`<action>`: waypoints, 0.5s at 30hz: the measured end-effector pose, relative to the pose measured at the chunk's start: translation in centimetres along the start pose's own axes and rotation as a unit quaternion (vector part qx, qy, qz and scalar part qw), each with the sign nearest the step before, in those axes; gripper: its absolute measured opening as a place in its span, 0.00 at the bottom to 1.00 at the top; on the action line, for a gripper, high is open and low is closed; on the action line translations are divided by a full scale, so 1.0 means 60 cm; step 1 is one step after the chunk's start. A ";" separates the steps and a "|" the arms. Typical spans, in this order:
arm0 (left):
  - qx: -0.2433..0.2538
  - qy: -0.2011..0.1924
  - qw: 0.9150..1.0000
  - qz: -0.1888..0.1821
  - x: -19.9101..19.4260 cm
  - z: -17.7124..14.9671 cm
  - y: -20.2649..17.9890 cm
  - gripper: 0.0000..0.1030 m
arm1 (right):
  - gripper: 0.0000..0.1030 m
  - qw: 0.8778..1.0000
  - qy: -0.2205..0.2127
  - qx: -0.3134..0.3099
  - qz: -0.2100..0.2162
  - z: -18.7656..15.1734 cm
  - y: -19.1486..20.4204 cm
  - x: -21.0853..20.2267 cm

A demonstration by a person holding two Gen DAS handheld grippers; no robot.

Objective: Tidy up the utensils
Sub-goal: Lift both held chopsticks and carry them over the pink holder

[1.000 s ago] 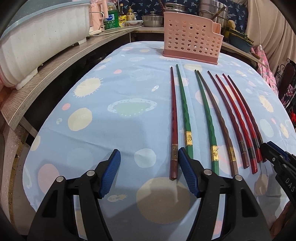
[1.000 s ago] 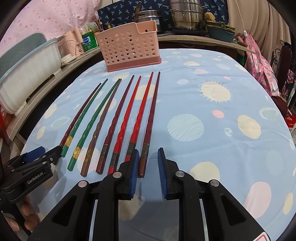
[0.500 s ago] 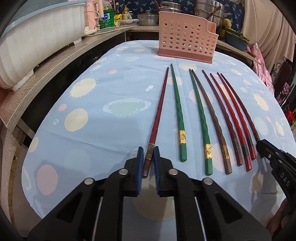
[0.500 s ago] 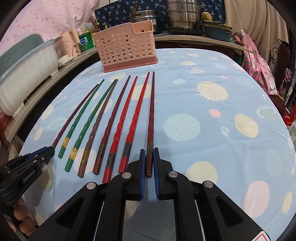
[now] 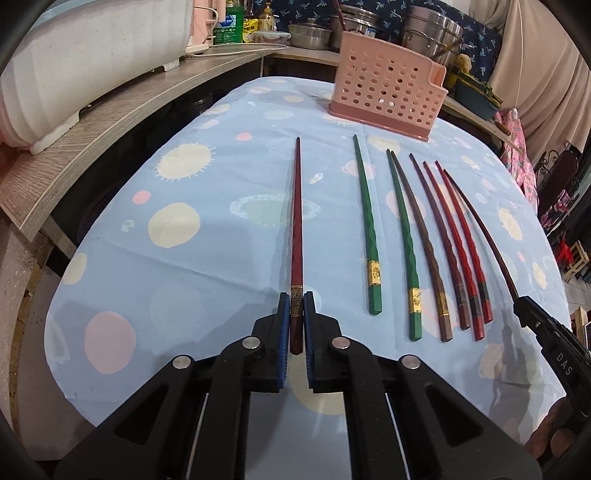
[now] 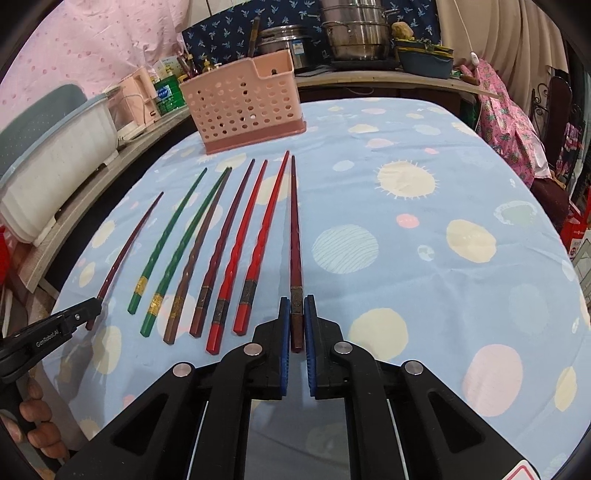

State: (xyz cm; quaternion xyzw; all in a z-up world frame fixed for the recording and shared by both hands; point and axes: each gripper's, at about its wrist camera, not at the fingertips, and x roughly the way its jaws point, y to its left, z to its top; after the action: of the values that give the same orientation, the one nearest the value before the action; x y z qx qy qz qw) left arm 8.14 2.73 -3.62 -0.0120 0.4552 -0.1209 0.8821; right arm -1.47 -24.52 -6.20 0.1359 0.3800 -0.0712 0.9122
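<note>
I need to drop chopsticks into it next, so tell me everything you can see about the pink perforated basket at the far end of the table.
The pink basket is a boxy plastic holder with rows of round holes in its walls and a darker pink base tray. Its rim steps down at one corner. It stands upright on the spotted blue tablecloth, beyond the chopstick tips and touching none of them. Neither gripper touches it. Its contents cannot be made out.

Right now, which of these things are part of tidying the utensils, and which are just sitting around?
Part of the job:
- dark red chopstick in the left gripper
- dark red chopstick in the right gripper
- six chopsticks lying between them
- pink basket

Just sitting around:
- steel pots
- white tub
- green tin
</note>
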 end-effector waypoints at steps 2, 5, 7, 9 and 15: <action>-0.003 -0.008 1.000 -0.001 -0.014 0.005 0.004 0.07 | 0.08 1.000 -0.011 0.004 0.003 0.008 -0.005 -0.015; -0.010 -0.021 1.000 -0.004 -0.036 0.015 0.009 0.07 | 0.08 1.000 -0.029 0.009 0.006 0.022 -0.009 -0.037; -0.014 -0.030 0.999 -0.006 -0.051 0.022 0.012 0.07 | 0.08 0.999 -0.042 0.013 0.010 0.035 -0.011 -0.053; -0.016 -0.043 0.999 -0.008 -0.070 0.035 0.014 0.07 | 0.08 0.998 -0.059 0.013 0.012 0.050 -0.013 -0.070; -0.014 -0.077 0.997 -0.011 -0.116 0.078 0.012 0.07 | 0.08 0.993 -0.113 0.014 0.024 0.110 -0.015 -0.123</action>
State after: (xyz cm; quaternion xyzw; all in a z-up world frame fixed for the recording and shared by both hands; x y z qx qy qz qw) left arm 8.19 4.56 4.59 -0.0385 0.3877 -0.1225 0.9128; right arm -2.37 -27.18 3.33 0.1490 0.2703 -0.0698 0.9486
